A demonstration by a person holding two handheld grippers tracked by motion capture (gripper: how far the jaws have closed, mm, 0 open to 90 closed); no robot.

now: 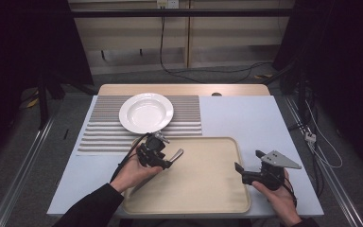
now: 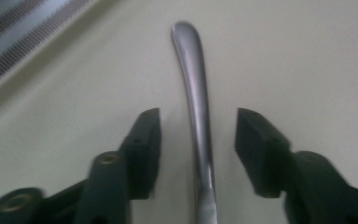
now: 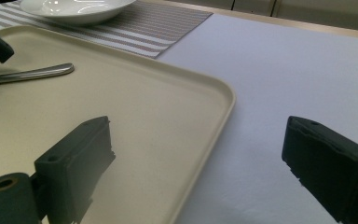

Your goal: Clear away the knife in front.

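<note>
While it hovers low over the tray [image 1: 203,189], the left gripper [image 2: 198,128] straddles the utensil handle [image 2: 193,79], spread.

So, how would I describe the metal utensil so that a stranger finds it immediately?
Look at the beige tray at the table's near edge. At its upper left, between the left gripper open jaws, lies a slim metal utensil handle: the one shiny thing on the tray.

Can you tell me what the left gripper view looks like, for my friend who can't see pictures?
A shiny metal utensil handle lies on a cream tray, between the two black jaws of the left tongs, which stand open with gaps on both sides. A striped placemat peeks in at the top left corner.
</note>
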